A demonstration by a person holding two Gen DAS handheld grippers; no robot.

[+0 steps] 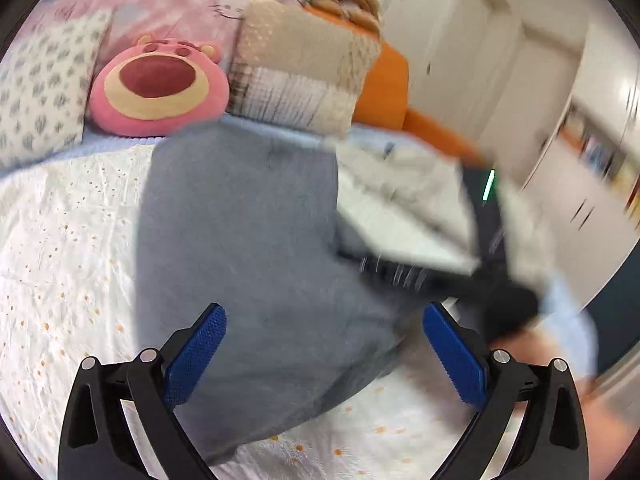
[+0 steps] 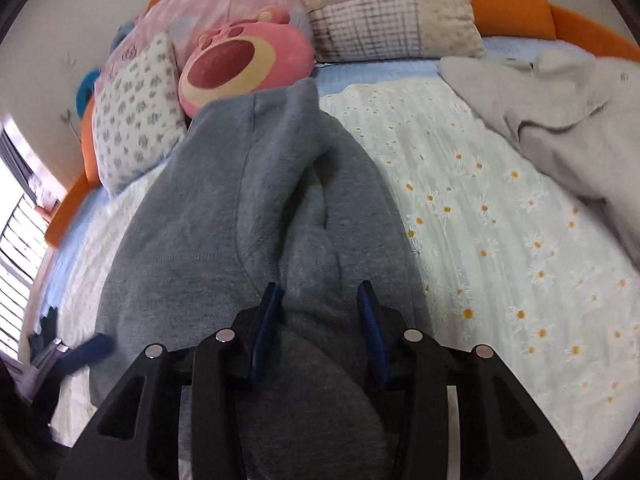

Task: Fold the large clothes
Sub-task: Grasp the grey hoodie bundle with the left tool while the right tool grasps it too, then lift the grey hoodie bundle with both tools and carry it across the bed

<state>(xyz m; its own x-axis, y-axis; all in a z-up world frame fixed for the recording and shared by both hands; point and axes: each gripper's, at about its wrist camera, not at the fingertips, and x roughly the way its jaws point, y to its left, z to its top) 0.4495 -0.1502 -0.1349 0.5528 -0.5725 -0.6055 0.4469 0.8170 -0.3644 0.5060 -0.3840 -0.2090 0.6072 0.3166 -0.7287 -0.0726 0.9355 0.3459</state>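
A large grey-blue fleece garment (image 1: 240, 240) lies on the bed, partly folded lengthwise; it also shows in the right wrist view (image 2: 224, 224). My left gripper (image 1: 324, 320) is open wide just above the garment's near edge, holding nothing. My right gripper (image 2: 320, 292) has its blue pads (image 2: 268, 320) on either side of a raised fold of the garment, with a gap between them. The other gripper appears blurred in the left wrist view (image 1: 492, 264).
The bed has a white daisy-print cover (image 2: 480, 216). A pink bear cushion (image 2: 240, 60), a patterned pillow (image 2: 136, 108) and a patchwork pillow (image 2: 392, 20) sit at the head. A light grey garment (image 2: 560, 120) lies crumpled at the right. White cabinets (image 1: 540, 80) stand beyond the bed.
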